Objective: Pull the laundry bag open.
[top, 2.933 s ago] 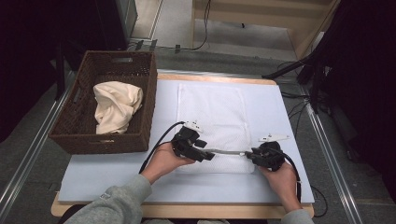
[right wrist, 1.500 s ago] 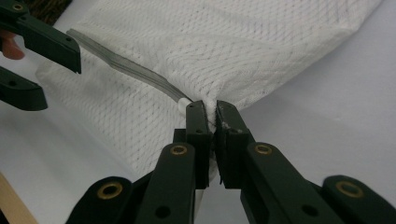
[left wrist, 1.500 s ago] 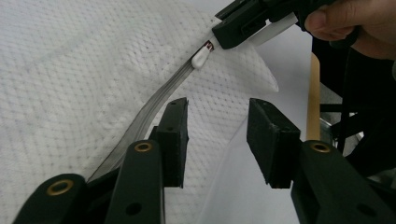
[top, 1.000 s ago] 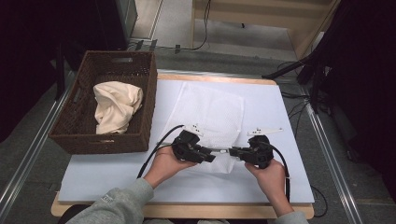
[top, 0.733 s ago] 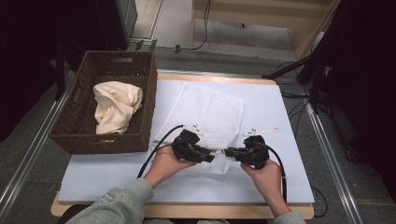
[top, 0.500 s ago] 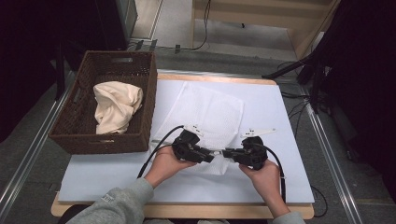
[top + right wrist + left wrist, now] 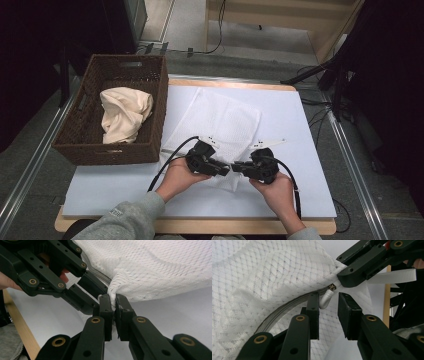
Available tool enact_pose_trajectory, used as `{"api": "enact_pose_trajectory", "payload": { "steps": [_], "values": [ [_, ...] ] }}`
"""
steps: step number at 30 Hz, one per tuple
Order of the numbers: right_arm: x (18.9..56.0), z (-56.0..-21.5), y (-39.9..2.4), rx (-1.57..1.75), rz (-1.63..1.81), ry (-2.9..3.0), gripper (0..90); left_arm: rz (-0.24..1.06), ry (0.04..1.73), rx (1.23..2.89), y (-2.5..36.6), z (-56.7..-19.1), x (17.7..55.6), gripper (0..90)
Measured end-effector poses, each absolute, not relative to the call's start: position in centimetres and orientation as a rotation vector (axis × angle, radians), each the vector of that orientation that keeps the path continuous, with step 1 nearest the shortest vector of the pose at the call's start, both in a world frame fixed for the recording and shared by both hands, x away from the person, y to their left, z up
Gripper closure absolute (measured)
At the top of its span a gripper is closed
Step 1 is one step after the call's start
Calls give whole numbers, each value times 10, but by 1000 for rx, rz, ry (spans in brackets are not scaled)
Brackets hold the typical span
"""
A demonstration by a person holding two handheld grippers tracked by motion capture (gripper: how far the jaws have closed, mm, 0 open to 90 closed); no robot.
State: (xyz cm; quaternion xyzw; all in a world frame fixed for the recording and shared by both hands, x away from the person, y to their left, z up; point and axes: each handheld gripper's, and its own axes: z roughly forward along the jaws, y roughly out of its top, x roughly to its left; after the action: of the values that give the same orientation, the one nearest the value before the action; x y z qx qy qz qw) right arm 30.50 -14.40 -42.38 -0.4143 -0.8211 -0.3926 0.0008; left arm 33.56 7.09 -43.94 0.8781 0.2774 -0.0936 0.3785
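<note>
- White table top point(image 7: 125, 185) with a wood edge, grey floor and cables beyond; the person's forearms come in from the near edge.
- Right gripper point(image 7: 113, 305): jaws nearly closed, pinching a bunched corner of the white mesh bag point(image 7: 220, 117) at the end of its zipper.
- Left gripper point(image 7: 328, 305): jaws partly open and just been closing; the small white zipper pull point(image 7: 325, 298) stands between them, pads not yet pressing on it.
- Both grippers meet tip to tip over the bag's near edge, mid-table in the high view.
- Bag lies flat, spreading away from the grippers toward the far side.
- Handling guess: light, floppy, stretchy mesh that bunches and slides; the pull is tiny and smooth, likely to slip. Best hold: fabric by the zipper end with one gripper, pull tab with the other.
- Far left: brown wicker basket point(image 7: 156, 100) holding a cream cloth point(image 7: 124, 112).
</note>
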Motion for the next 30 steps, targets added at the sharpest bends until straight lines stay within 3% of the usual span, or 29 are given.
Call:
{"api": "enact_pose_trajectory", "payload": {
  "steps": [16, 30],
  "values": [
    [305, -423, -141, -1293, -1238, -2576, 859, -195, 711, 2248, 67, -435, 329, 852],
    [303, -417, -145, -1267, -1262, -2611, 862, -195, 717, 2253, 66, -426, 330, 870]
  ]
}}
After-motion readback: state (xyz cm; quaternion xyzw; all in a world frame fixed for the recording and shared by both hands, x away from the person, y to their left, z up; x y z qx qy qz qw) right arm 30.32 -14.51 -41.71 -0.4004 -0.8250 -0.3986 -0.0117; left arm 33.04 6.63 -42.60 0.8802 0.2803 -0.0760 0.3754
